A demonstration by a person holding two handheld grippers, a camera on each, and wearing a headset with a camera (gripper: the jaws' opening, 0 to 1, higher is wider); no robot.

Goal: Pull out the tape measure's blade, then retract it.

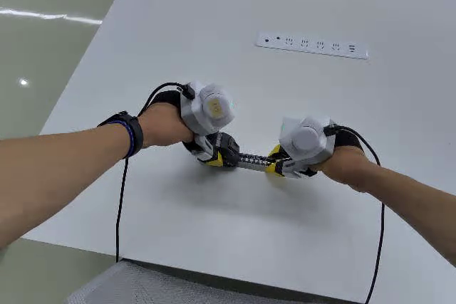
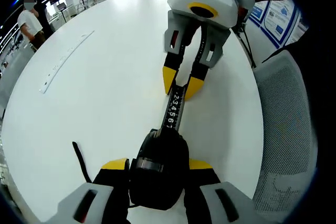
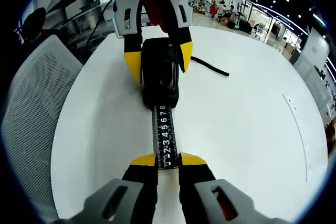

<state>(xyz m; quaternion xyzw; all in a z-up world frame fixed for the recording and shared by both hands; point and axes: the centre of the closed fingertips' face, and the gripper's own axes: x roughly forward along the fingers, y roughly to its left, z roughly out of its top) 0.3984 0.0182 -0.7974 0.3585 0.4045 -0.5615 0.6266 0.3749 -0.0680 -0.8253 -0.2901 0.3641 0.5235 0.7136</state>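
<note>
The tape measure (image 1: 222, 152) lies low over the white table (image 1: 214, 33), near the front edge, between the two grippers. The left gripper (image 2: 157, 163) squeezes its black case from both sides. A short bit of blade (image 3: 164, 135) sticks out of the case and points straight at the right gripper (image 3: 168, 159), which pinches the far end between its yellow tips. So the long line of the tape runs from one gripper to the other. The very end of the blade is hidden between those tips. A thin black strap (image 3: 210, 66) lies beside the case. A power strip (image 1: 312, 45) sits well behind.
</note>
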